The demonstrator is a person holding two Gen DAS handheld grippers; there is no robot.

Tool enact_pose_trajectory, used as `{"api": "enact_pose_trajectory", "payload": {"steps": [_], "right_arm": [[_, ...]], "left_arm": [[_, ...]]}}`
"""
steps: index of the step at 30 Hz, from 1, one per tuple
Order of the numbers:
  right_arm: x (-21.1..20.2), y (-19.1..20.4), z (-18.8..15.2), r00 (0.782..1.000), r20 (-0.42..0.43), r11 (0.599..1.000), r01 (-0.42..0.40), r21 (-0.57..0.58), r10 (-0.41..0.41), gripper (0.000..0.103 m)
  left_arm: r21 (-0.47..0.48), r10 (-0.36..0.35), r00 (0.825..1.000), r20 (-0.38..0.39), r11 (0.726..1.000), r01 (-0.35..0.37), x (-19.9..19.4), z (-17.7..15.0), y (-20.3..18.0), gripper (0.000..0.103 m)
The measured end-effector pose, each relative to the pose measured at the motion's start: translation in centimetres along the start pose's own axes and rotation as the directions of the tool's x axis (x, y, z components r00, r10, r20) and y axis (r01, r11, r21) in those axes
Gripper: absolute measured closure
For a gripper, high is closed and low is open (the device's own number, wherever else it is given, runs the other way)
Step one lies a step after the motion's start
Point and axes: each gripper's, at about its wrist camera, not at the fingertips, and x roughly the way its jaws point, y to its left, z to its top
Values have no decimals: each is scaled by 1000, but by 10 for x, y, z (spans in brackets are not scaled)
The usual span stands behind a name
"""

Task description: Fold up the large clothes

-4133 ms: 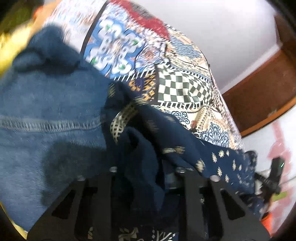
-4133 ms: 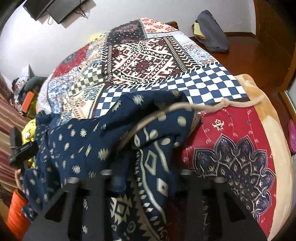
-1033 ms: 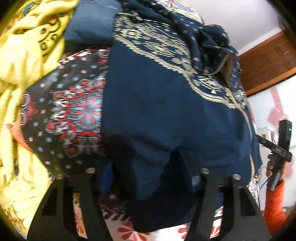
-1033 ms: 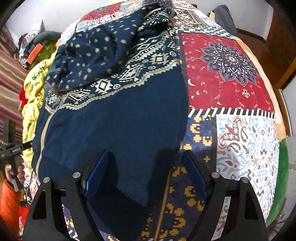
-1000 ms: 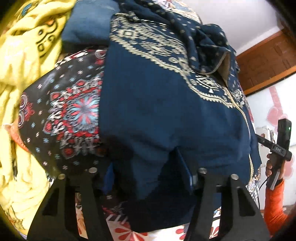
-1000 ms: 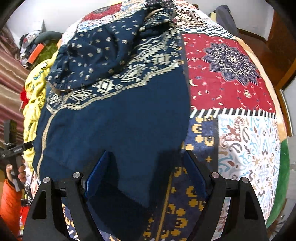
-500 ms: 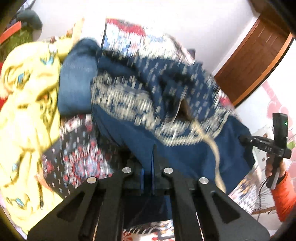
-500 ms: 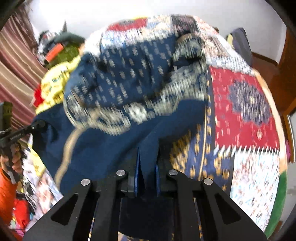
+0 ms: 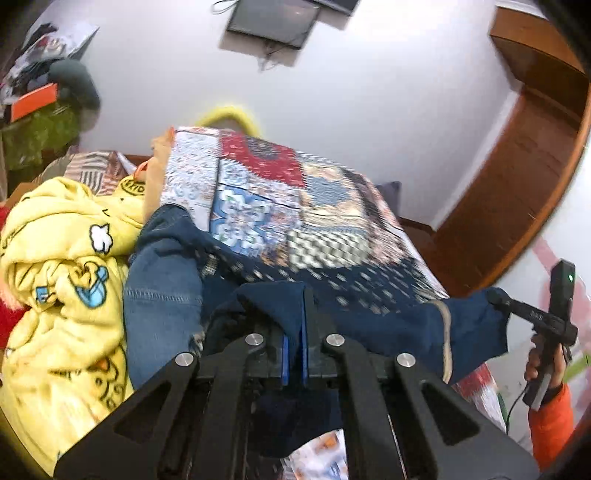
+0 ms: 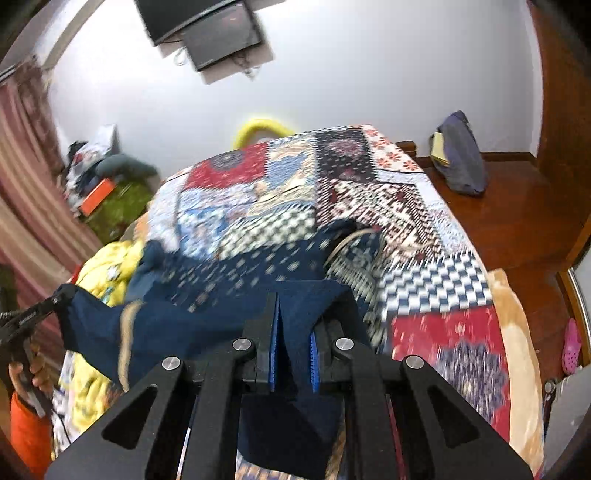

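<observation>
the navy garment (image 9: 373,317) hung stretched between the two tongs, lifted above the near end of the bed (image 10: 424,206), its plain dark hem edge taut from one grip to the other. its far part, dotted with pale motifs, trailed back onto the patchwork quilt (image 9: 325,206), and a tan trim band (image 10: 125,336) ran down the cloth near the left side. motion blur softened the pattern, so the finer print could not be read.

the left tongs (image 9: 294,350) were pressed together on a fold of the garment's edge, the blue pads nearly meeting with cloth pinched between them. the right tongs (image 10: 293,354) also pinched the garment, with a thicker wedge of navy cloth standing between the blue pads and more of it drooping below the fingers.

just beside the garment on the left side of the bed lay a folded pair of blue jeans (image 9: 159,306), and beyond that a heap of yellow printed fabric (image 9: 62,295). a dark monitor (image 10: 210,29) was fixed high on the white wall. a dark blue bag (image 10: 460,155) leaned at the wall on the wooden floor to the right, and a pink shoe (image 10: 570,347) sat near the bed's right edge.
</observation>
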Motion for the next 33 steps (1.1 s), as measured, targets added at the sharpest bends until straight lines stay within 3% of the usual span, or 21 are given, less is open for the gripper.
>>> {"api": "enact_pose_trajectory", "payload": {"steps": [4,7,12,15,17,18,21,22,25,27,29,33], "right_arm": [[62,-20,3,996,-88,999,27,37,-24,91],[96,-30,-6,988,-147,998,42,40,-36,91],[103,-39,-16,990,-139,1000,18,24,-15,91],[93,-36,-14,986,-162,1000,23,-19,-26,86],[86,-32,-12,981,-180,996,63,-56,-72,77],[80,-30,-12,977,-187,993,86,-80,-100,73],[56,-24,-14,976,-163,985,124,-123,-143,57],[48,-23,-16,979,-152,986,115,-122,-133,56],[28,-16,-25,983,-159,989,74,-131,-95,55],[20,-8,-33,983,-163,985,63,-158,-89,51],[17,1,-42,983,-160,980,64,-188,-95,39],[27,14,-58,976,-199,972,43,-230,-91,38]], "left_arm": [[-19,81,994,-77,996,-82,62,-2,21,100],[-17,133,979,-157,990,-137,109,-21,39,99],[11,143,962,-232,990,-144,152,-47,51,95],[88,167,960,-224,985,-151,143,-50,38,93],[130,187,954,-233,979,-160,134,-49,30,86],[142,193,953,-235,976,-163,129,-47,28,77],[184,246,950,-192,960,-212,101,-43,18,30],[186,255,953,-163,957,-224,92,-40,16,25],[210,240,966,-99,953,-216,63,-38,3,14],[249,235,968,-91,946,-206,52,-42,-9,13],[292,227,969,-98,937,-190,49,-49,-21,13],[356,208,969,-136,922,-148,62,-68,-44,13]]}}
